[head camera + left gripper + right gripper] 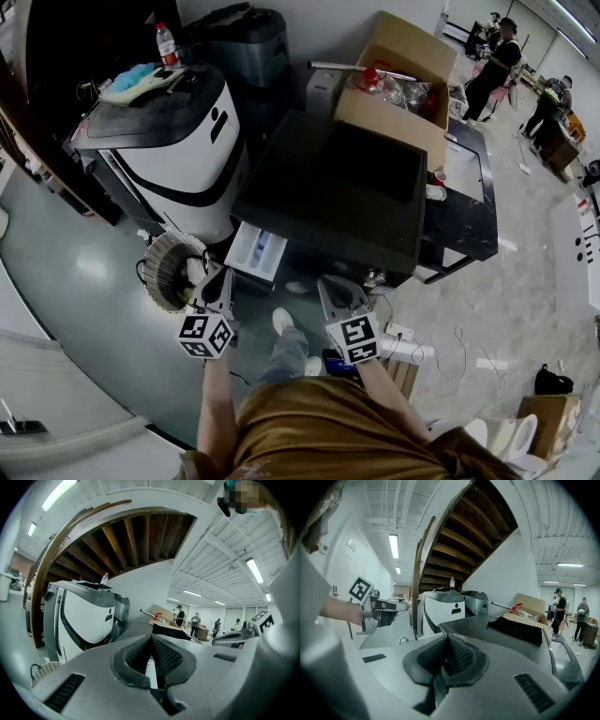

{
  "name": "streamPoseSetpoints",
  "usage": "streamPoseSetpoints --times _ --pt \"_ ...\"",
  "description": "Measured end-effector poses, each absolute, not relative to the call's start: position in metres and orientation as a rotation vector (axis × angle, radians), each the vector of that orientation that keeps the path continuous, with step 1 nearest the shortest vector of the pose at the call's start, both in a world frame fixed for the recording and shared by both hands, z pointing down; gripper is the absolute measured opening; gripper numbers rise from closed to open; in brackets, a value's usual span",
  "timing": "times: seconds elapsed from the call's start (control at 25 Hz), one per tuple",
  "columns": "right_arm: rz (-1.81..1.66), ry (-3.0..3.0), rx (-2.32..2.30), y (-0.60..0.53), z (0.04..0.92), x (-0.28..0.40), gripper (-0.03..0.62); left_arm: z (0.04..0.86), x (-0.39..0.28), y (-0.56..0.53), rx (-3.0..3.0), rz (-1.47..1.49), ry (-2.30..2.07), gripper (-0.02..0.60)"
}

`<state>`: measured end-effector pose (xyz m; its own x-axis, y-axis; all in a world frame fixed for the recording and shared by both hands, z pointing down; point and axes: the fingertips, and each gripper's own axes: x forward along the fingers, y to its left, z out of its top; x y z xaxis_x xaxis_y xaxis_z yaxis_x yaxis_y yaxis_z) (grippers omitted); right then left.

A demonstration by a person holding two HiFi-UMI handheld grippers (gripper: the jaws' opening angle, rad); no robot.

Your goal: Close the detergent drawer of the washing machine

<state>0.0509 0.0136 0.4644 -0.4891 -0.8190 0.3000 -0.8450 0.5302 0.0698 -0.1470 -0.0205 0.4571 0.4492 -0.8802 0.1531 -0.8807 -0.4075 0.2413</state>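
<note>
The detergent drawer [255, 251] stands pulled out, below and left of centre in the head view, and projects from the front of the dark-topped washing machine [328, 187] towards the person. The left tongs [219, 279] sit close beside the drawer's lower left corner; contact cannot be confirmed. Their jaws are fully together with nothing between them. The right tongs [331, 287] hang at lower centre, apart from the drawer, with the jaws likewise together and empty. To close the drawer well, use the tip of the left tongs, jaws together, as a blunt pusher. Set it against the middle of the drawer's front face and press straight along the drawer's travel until the face sits flush. An off-centre push is likely to skew and bind the drawer. Only the head view shows the drawer and its relation to the tongs. The gripper views show instead the pads meeting, the machine's top seen edge-on, and the cardboard box [529, 609] beyond it.
</note>
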Motion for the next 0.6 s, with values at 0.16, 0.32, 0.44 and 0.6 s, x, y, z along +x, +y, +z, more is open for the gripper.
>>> streamPoseSetpoints --times 0.16,0.32,0.44,0.6 --pt "0.127 -2.473 1.386 0.009 0.466 0.052 0.012 0.457 -0.146 -0.023 2.425 -0.016 -1.502 0.025" --pt "0.134 -2.472 1.385 0.006 0.469 0.049 0.012 0.461 -0.147 -0.026 2.426 -0.011 -1.492 0.025" --pt "0.162 -2.483 1.367 0.005 0.473 0.047 0.012 0.465 -0.147 -0.027 2.421 0.003 -1.492 0.025" --pt "0.187 -2.502 1.334 0.004 0.481 0.043 0.012 0.474 -0.149 -0.030 2.416 0.053 -1.506 0.025"
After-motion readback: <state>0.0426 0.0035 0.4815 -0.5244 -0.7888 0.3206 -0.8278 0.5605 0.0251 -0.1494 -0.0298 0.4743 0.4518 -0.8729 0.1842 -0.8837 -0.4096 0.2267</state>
